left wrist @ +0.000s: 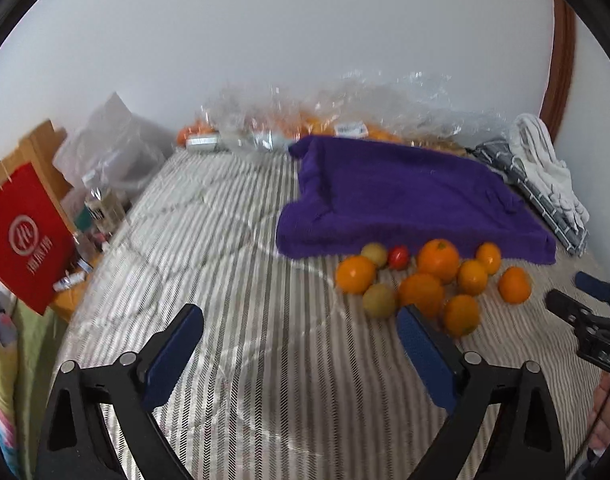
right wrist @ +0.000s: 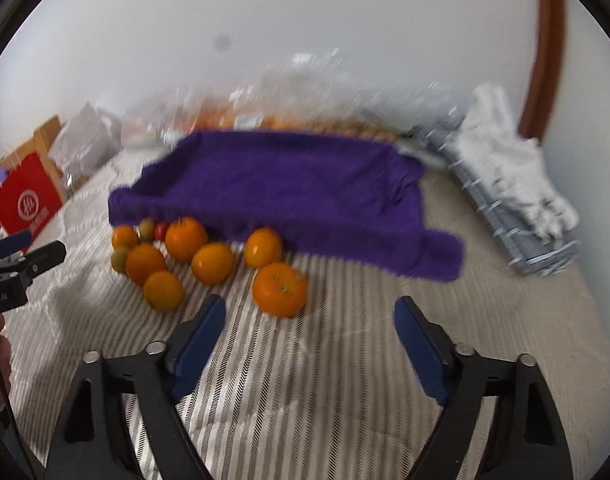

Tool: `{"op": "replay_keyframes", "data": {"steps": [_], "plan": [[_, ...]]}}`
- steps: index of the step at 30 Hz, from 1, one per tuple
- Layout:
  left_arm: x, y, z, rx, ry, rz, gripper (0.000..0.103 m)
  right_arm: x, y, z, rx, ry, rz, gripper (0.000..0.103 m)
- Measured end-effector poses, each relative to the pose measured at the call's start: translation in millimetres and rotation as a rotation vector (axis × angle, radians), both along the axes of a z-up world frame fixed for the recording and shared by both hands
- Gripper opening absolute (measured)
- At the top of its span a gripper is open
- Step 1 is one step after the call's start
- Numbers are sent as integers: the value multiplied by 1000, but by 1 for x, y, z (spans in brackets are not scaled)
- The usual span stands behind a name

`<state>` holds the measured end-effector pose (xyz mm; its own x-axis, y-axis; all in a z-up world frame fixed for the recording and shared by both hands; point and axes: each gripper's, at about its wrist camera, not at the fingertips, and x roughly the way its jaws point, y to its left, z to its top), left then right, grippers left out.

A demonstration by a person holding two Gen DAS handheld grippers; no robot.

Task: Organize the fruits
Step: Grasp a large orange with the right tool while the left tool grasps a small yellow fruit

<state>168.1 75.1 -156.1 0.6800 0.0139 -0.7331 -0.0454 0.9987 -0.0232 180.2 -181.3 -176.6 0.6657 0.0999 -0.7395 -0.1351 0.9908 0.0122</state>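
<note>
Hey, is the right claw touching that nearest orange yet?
Apart. In the right wrist view the right claw is open with striped bedding visible between its fingertips and the nearest orange.

**A bedroom in a home**

The things lie on a bed (left wrist: 233,240) covered with a striped quilted bedspread, set against a plain white wall (left wrist: 285,40). A purple towel (left wrist: 405,200) is spread on it, with folded laundry (right wrist: 517,184) stacked near the far right corner. Crinkled clear plastic bags (left wrist: 365,108) line the wall side. Beside the bed stand a red paper shopping bag (left wrist: 25,232) and a brown cardboard box (left wrist: 37,148), with small household clutter around them. A curved wooden frame (left wrist: 561,60) rises at the right.
</note>
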Motion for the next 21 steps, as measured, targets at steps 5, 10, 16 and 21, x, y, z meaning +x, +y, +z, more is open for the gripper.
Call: {"op": "replay_keyframes", "data": {"steps": [5,10,16,21], "plan": [[7,12,-20,-9,69,-4,97,19,6,-27,4,52,16,69],[13,13,-35,-46,128,-34,94,33,11,-42,14,81,32,61],[19,-1,-42,-82,148,-75,93,43,14,-47,56,113,68,44],[32,-15,-45,-70,143,-59,87,40,14,-47,50,109,79,42]]}}
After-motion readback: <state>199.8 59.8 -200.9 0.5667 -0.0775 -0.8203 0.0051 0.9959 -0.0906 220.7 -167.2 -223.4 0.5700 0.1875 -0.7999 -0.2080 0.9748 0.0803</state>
